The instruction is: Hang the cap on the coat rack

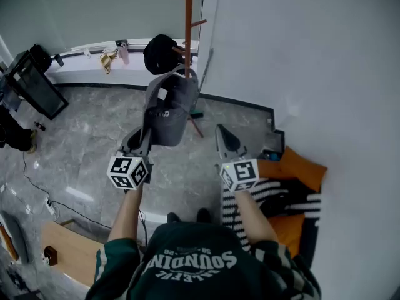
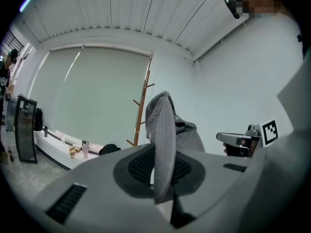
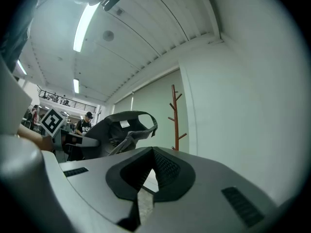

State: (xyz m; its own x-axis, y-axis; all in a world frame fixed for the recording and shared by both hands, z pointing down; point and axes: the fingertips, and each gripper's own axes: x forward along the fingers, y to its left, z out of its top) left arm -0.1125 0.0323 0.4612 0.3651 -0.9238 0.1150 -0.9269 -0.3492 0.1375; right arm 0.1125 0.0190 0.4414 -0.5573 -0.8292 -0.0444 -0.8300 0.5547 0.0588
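A grey cap [image 1: 170, 108] hangs from my left gripper [image 1: 146, 135], which is shut on its brim [image 2: 164, 144]; the crown [image 2: 188, 134] points toward the rack. The wooden coat rack [image 1: 188, 24] stands just beyond the cap, by the wall corner, and a black hat [image 1: 161, 54] hangs on one of its lower pegs. In the left gripper view the coat rack [image 2: 142, 108] rises behind the brim. My right gripper [image 1: 225, 137] is held to the right of the cap, shut and with nothing in it. In the right gripper view, the cap [image 3: 124, 127] shows its open underside left of the rack [image 3: 173, 115].
A white wall [image 1: 312, 55] runs close on the right. Orange and striped cloth [image 1: 294, 186] lies by it on the floor. A dark screen on a stand [image 1: 34, 86] is at the left, a low sill [image 1: 94, 61] with small items behind, and a wooden board [image 1: 69, 249] at bottom left.
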